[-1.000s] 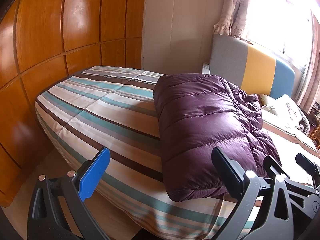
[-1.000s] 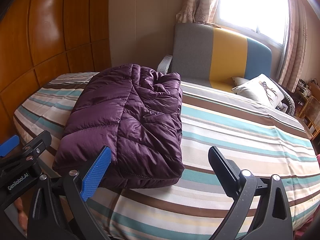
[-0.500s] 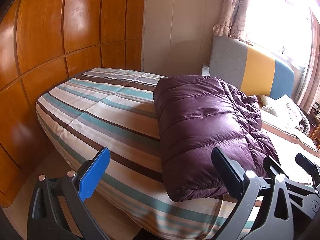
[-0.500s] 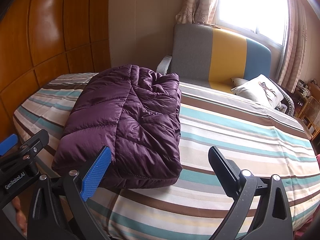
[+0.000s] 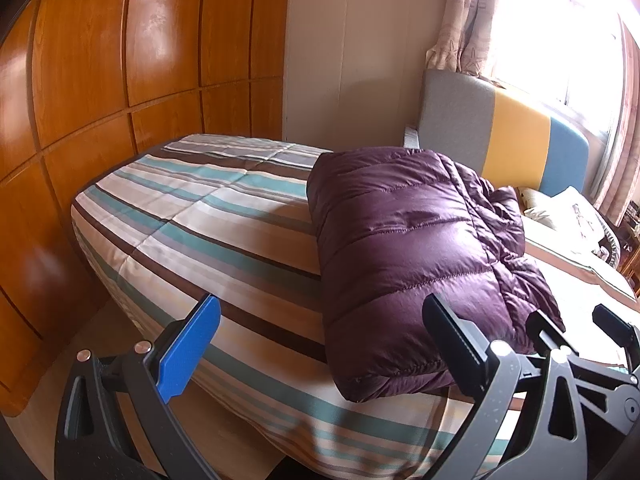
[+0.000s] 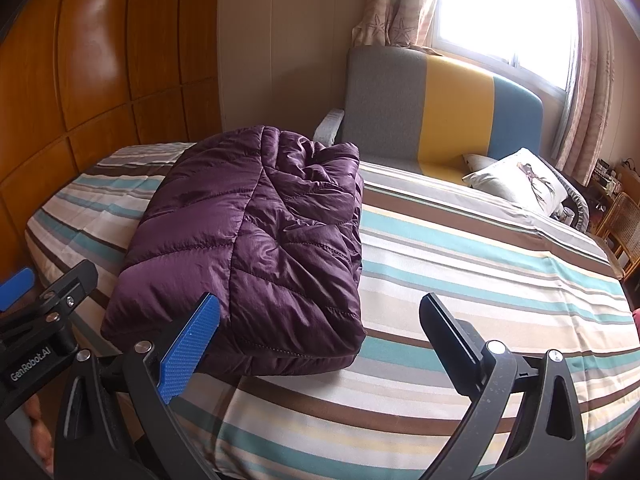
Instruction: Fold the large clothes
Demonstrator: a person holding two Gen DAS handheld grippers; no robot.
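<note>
A purple quilted puffer jacket (image 5: 408, 248) (image 6: 260, 240) lies folded into a thick rectangular bundle on the striped bedspread (image 5: 208, 216) (image 6: 460, 272), near the bed's front edge. My left gripper (image 5: 320, 344) hovers off the bed's edge, open and holding nothing, with the jacket's near corner just beyond its right finger. My right gripper (image 6: 316, 340) is open as well, nothing between its fingers; the jacket's front edge sits just past its blue left pad (image 6: 188, 348). The right gripper's black frame (image 5: 580, 344) shows at the lower right of the left wrist view.
A grey, yellow and blue headboard (image 6: 440, 112) stands at the back, with a white pillow (image 6: 520, 180) beside it. Wooden wardrobe panels (image 5: 120, 80) line the left wall, close to the bed. A curtained window (image 6: 500, 8) glares behind. A wicker chair (image 6: 624, 224) sits far right.
Both grippers have drifted back and slightly up, so the bed and jacket sit a little lower in view. The jacket has not moved. Both jaws stay open.
</note>
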